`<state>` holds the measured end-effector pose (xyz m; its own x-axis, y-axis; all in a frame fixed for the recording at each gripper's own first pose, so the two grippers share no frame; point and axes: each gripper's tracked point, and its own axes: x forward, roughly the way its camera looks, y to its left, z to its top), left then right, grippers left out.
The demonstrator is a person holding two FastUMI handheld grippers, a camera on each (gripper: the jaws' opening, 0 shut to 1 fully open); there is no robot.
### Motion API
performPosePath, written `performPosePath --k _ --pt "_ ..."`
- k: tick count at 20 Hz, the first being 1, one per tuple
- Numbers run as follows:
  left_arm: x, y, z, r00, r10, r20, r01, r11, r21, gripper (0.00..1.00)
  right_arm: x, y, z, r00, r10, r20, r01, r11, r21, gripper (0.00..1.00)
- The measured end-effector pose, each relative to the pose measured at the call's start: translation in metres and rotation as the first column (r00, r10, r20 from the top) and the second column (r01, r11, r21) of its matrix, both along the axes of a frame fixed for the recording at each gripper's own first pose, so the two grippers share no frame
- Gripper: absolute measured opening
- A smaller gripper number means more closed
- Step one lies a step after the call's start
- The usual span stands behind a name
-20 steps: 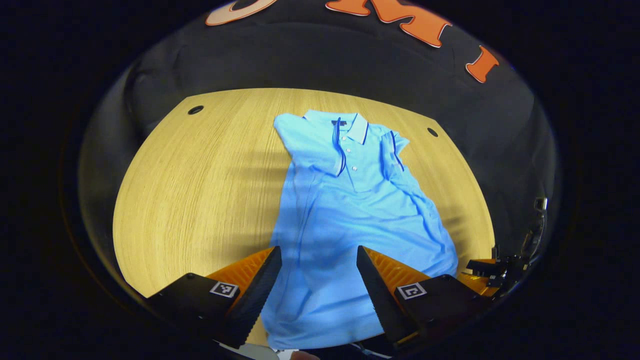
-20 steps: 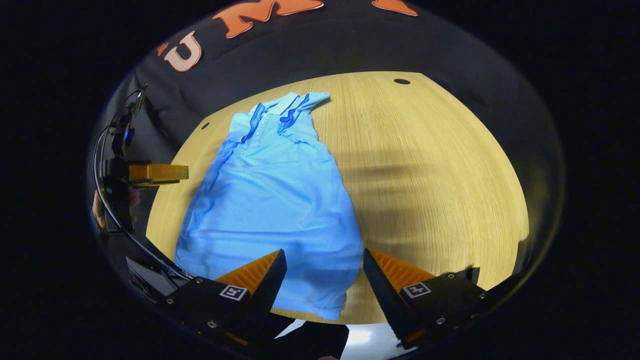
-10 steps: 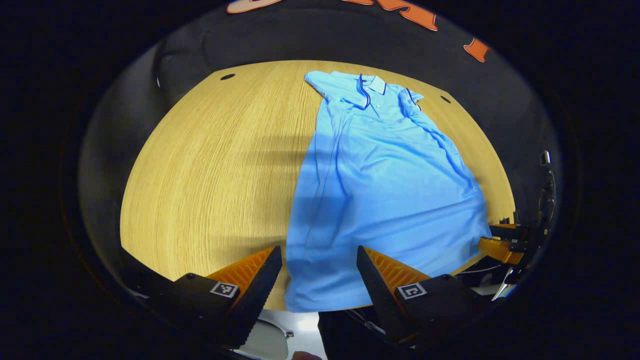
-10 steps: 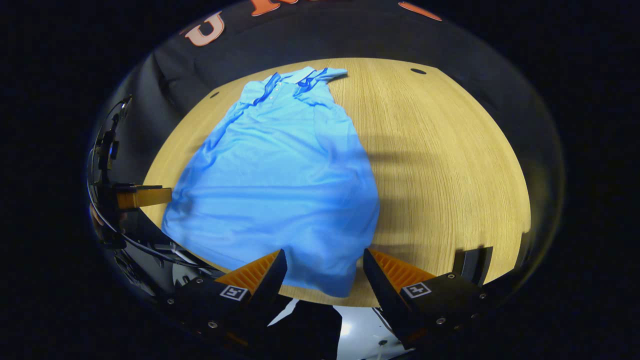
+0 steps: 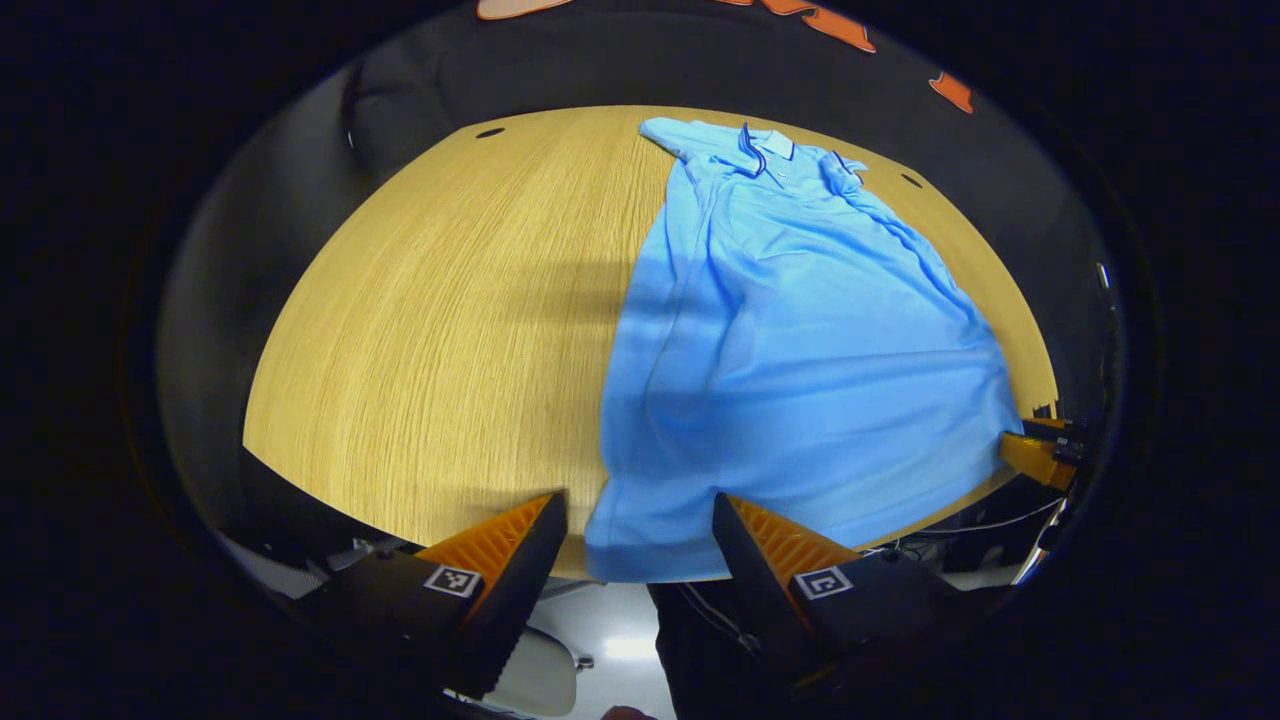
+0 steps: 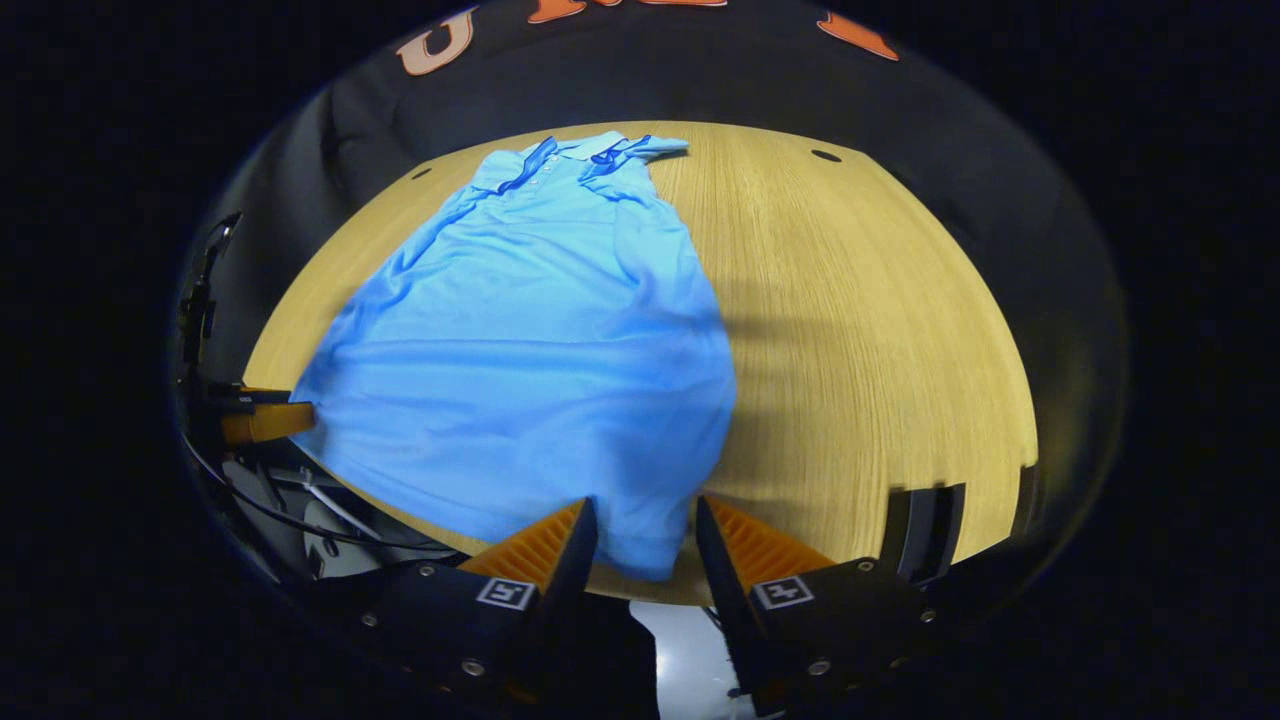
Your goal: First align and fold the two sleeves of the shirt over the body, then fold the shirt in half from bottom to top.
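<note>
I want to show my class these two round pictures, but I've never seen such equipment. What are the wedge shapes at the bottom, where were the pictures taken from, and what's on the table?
A person holds a two-finger gripper in each hand, and a camera rides on each one. The wedges are the fingers of the left gripper and the right gripper. A blue polo shirt lies flat on a wooden table, collar far, hem near, sleeves already folded in. Both grippers are open, with the hem's corners between their fingers; nothing is held. The right gripper's gap looks narrower.
</note>
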<state>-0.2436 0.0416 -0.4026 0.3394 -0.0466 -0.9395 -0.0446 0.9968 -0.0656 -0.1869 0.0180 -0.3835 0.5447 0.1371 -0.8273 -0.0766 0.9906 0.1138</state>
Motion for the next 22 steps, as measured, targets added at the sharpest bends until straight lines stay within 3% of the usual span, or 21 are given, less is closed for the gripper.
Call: performPosePath --k 1,2,3,4,5,9,11,16,22 --pt "0.005 -0.006 -0.002 1.0 -0.009 0.015 0.009 1.0 0.0 0.99 0.001 0.001 0.001 1.0 -0.015 0.003 0.015 1.0 0.005 0.43" --pt "0.005 -0.012 -0.002 1.0 -0.02 0.013 0.02 1.0 0.003 1.0 0.003 0.0 0.0 1.0 -0.031 0.003 0.031 0.999 0.009 0.41" --pt "0.009 -0.017 -0.002 1.0 -0.025 0.019 0.025 1.0 -0.001 0.98 0.005 -0.001 0.001 0.999 -0.052 0.002 0.052 0.998 0.017 0.26" --pt "0.009 -0.02 0.0 1.0 -0.018 0.013 0.018 1.0 0.0 0.87 0.006 -0.001 0.0 0.997 -0.075 -0.008 0.075 0.997 0.033 0.22" --pt "0.012 -0.023 -0.002 1.0 -0.015 0.008 0.015 1.0 -0.004 0.8 0.008 0.0 0.0 0.996 -0.092 -0.02 0.093 0.994 0.053 0.12" --pt "0.021 -0.031 -0.005 0.999 0.016 -0.029 -0.017 0.999 -0.033 0.14 0.013 0.011 0.001 0.99 -0.116 -0.085 0.129 0.977 0.169 0.05" --pt "0.027 -0.033 -0.004 0.999 0.01 -0.04 -0.012 0.998 -0.059 0.1 0.018 0.012 0.004 0.985 -0.128 -0.112 0.15 0.965 0.214 0.05" --pt "0.066 -0.031 0.017 1.0 0.01 -0.003 -0.01 0.995 -0.096 0.1 0.036 0.016 0.026 0.985 -0.132 -0.109 0.156 0.954 0.255 0.05" --pt "0.137 -0.029 0.047 0.996 -0.034 0.079 0.043 0.992 -0.115 0.1 0.09 0.011 0.061 0.987 -0.15 -0.051 0.158 0.946 0.284 0.05"
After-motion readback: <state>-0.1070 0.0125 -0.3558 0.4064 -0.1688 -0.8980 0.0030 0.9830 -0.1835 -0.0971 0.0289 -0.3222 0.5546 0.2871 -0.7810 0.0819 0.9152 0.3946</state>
